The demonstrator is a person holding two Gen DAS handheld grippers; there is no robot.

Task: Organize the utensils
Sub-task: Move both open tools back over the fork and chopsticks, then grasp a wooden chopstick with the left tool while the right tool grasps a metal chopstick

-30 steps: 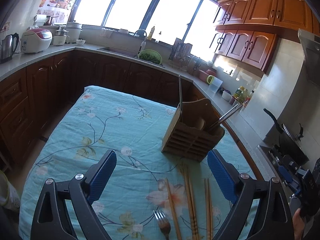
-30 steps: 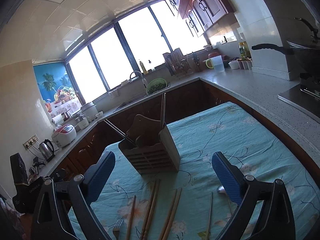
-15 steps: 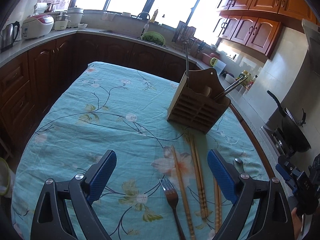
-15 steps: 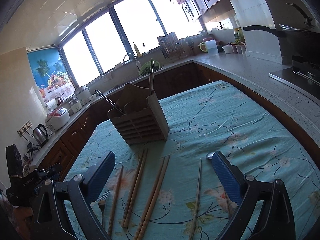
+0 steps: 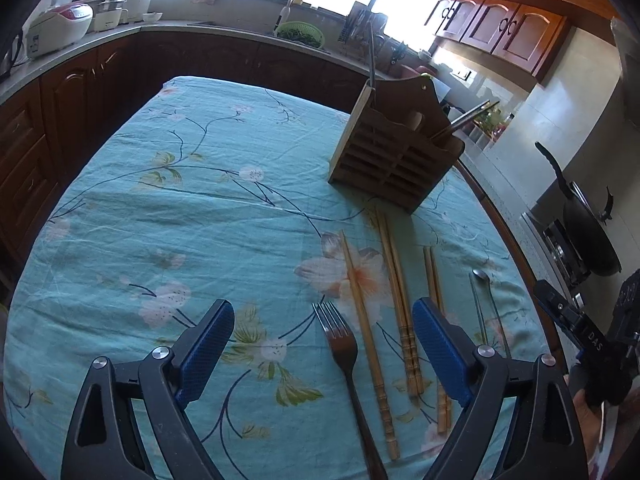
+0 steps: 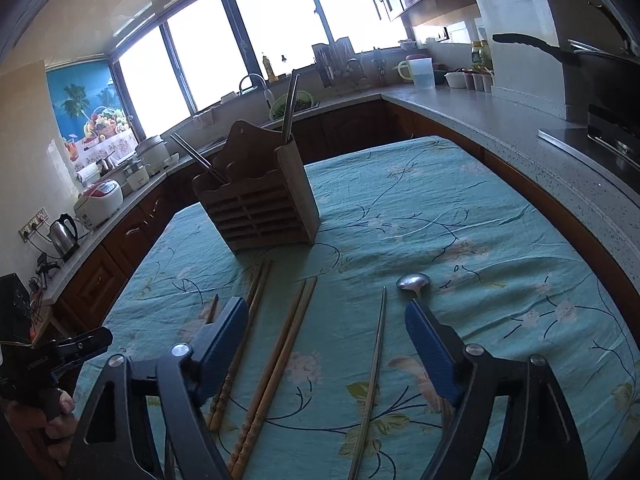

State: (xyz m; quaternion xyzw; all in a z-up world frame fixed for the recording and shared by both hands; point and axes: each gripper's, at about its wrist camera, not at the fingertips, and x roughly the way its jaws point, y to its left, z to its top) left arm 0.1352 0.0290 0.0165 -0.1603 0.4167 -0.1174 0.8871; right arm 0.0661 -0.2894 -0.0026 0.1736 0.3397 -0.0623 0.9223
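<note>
A wooden slatted utensil holder [image 5: 394, 156] stands on the teal floral tablecloth [image 5: 180, 216] with a few metal utensils standing in it; it also shows in the right wrist view [image 6: 264, 204]. In front of it lie a metal fork [image 5: 340, 344], several wooden chopsticks [image 5: 396, 280], a metal chopstick [image 6: 376, 356] and a metal spoon [image 6: 414, 282]. My left gripper [image 5: 324, 336] is open and empty above the fork. My right gripper [image 6: 326, 332] is open and empty above the wooden chopsticks [image 6: 288, 340] and the metal chopstick.
Dark wood cabinets and a grey counter [image 6: 520, 120] ring the table. A black pan [image 5: 588, 236] sits on the stove at the right. A rice cooker [image 5: 60, 28], a kettle [image 6: 64, 232] and a sink with a green colander [image 5: 300, 32] line the back.
Both grippers have tilted down and pulled back toward the near table edge. The fork, chopsticks and spoon now lie fuller in view between the open fingers.
</note>
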